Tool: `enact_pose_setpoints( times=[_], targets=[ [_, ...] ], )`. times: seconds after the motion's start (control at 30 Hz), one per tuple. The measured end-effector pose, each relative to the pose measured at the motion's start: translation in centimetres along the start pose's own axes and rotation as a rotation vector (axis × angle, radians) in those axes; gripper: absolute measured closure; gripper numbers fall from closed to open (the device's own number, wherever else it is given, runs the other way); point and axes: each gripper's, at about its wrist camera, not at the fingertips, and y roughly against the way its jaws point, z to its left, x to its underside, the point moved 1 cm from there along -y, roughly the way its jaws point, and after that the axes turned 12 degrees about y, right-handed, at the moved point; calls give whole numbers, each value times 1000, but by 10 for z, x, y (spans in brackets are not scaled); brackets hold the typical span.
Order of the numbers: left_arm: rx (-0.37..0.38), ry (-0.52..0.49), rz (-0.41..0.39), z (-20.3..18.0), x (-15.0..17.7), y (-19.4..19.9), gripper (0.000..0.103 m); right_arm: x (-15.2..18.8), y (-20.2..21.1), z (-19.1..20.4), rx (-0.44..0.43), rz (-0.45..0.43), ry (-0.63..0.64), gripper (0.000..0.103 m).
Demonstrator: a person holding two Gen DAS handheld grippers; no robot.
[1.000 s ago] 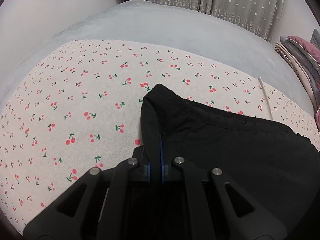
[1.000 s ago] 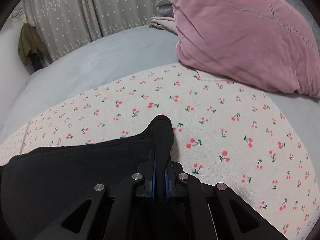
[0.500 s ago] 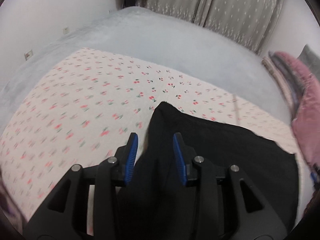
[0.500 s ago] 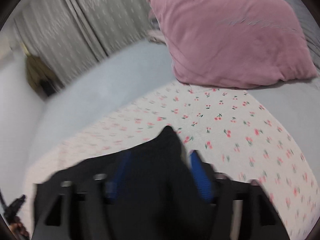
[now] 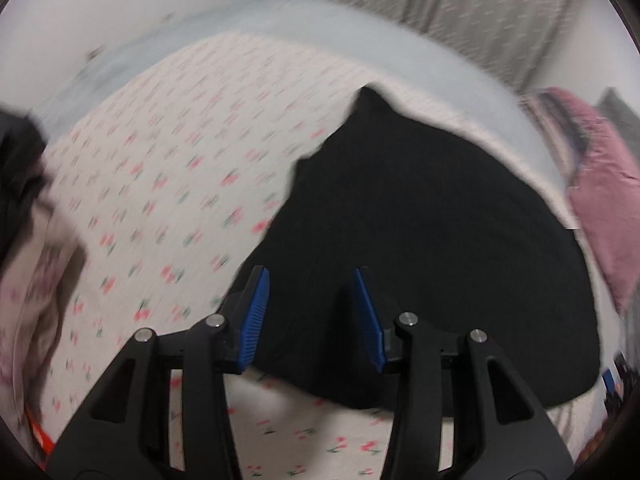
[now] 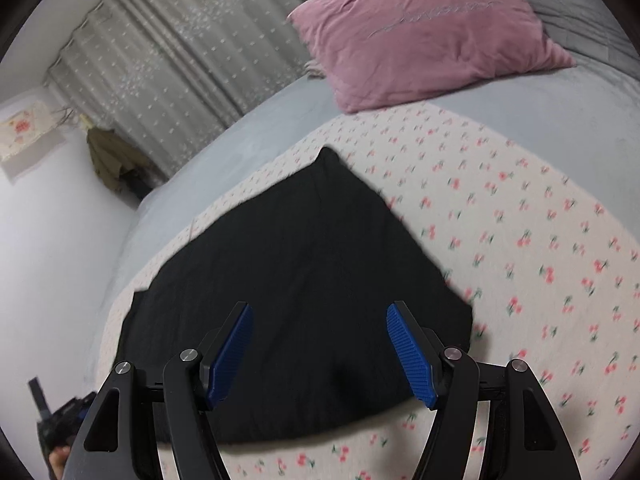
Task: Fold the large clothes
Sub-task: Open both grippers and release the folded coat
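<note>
Where a second ago each clamped a corner, both grippers' jaws now released above black garment (image 6: 304, 280).

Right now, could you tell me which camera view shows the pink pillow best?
The right wrist view: the pink pillow appears whole and fairly sharp at the head of the bed, beyond the black garment, even its stitched script visible. The left wrist view shows only a blurred part of it at the right edge.

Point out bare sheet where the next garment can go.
Free: cherry-print sheet right of the black garment, bordered by the pink pillow; also sheet left of the garment. Crowded: clothes pile at far left edge.
</note>
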Motion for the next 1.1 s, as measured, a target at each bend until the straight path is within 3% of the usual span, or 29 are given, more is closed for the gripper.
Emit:
enact_pose_setpoints(
  times=[0.07,0.2,0.33,0.47,0.6,0.7,0.83,0.87,0.9,1.0,1.1],
  targets=[
    [-67,16,25,6,8,-14,61,8,-13,-2,-6,9,9,33],
    [-128,-24,-34,1,22,-20,61,24,-52,-9,54,69,6,39],
    [-119,28,-28,10,24,-28,61,26,-74,8,148,101,161,39],
    [-117,33,-29,10,22,-28,60,26,-85,17,217,119,214,39],
    [-40,63,-36,19,22,-17,60,29,-81,19,240,108,237,39],
    [-4,103,-100,28,23,9,61,26,-61,17,234,61,204,39],
    [-12,-5,-252,14,32,42,60,29,-19,16,236,-38,123,39],
    [-26,-49,-256,7,36,42,60,31,-14,15,252,-40,114,39],
    [-36,-70,-231,4,38,37,60,33,-11,12,278,-41,100,39],
    [-81,-40,-58,8,41,-3,58,33,-15,0,291,-16,68,39],
    [-115,-60,-74,6,37,-9,51,36,-38,-9,297,63,75,39]
  ],
)
